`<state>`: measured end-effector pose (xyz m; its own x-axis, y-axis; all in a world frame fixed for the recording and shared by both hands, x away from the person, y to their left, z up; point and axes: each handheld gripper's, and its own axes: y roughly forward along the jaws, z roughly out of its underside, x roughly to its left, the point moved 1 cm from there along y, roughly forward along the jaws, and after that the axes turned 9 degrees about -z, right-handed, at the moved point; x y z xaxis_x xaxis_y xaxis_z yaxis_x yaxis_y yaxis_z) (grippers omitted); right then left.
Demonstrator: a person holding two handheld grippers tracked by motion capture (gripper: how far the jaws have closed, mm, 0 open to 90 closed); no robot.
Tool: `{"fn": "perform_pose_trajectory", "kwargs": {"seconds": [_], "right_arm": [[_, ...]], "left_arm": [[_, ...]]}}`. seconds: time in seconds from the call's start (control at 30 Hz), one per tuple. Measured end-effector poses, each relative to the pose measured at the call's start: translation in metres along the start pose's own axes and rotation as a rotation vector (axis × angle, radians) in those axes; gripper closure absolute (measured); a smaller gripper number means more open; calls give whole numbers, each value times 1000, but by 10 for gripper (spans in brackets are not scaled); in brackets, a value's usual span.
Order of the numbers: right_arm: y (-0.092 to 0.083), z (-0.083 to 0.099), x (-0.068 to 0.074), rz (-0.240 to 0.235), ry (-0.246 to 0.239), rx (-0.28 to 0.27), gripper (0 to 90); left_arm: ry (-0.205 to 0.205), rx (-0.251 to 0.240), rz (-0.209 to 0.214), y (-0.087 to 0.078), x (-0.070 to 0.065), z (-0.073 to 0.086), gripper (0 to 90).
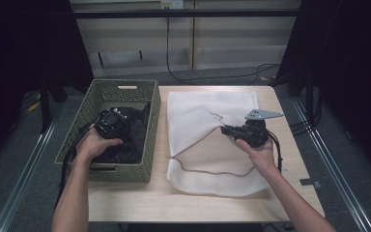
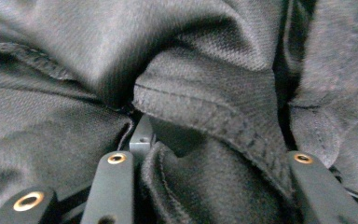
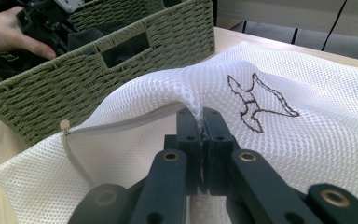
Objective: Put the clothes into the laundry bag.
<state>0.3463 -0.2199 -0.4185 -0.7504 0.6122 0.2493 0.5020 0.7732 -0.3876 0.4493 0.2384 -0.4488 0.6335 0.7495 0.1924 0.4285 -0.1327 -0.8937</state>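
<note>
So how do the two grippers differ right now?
The left gripper is down in the green woven basket, open around black fabric. The right gripper is over the table, shut on the white mesh bag, lifting its edge. Each is held in one hand.

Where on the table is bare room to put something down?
Bare wood: the front strip below the basket and mesh bag, and the right edge beside the bag. The middle is crowded: both tools work there.
</note>
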Motion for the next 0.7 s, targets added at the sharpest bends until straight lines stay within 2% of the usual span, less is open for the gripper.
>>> {"fn": "perform_pose_trajectory", "kwargs": {"seconds": [0.1, 0.2, 0.23, 0.3, 0.37, 0.4, 0.43, 0.47, 0.5, 0.6, 0.63, 0.67, 0.7], "right_arm": [[-1, 0, -1, 2, -8, -1, 875], [-1, 0, 0, 3, -7, -2, 875], [-1, 0, 0, 4, -7, -1, 875], [-1, 0, 1, 9, -3, -2, 874], [-2, -1, 0, 10, -4, -4, 875], [-2, -1, 0, 9, -4, -4, 875], [-2, -1, 0, 8, -5, -3, 875], [-2, -1, 0, 8, -2, -4, 874], [-2, -1, 0, 7, -2, -4, 875], [-2, -1, 0, 7, -1, -3, 875], [-2, 0, 0, 8, -2, -2, 875], [-2, 0, 0, 8, -1, -2, 876], [-2, 0, 0, 9, -1, -2, 876]], "left_arm": [[-51, -64, -2, -9, 5, 3, 555], [-39, -79, -8, -14, 6, 5, 550], [-61, -97, -3, -15, 6, 6, 550], [-81, -105, -18, -17, 8, 6, 551], [-87, -112, -14, -19, 9, 6, 558], [-115, -137, -28, -23, 11, 6, 561], [-115, -137, -28, -23, 11, 6, 568], [-141, -178, -33, -29, 13, 7, 571], [-145, -183, -37, -32, 14, 8, 574], [-188, -239, -49, -39, 16, 11, 581], [-188, -239, -49, -39, 16, 11, 582], [-218, -285, -46, -46, 21, 14, 582], [-233, -303, -54, -50, 22, 15, 582]]}}
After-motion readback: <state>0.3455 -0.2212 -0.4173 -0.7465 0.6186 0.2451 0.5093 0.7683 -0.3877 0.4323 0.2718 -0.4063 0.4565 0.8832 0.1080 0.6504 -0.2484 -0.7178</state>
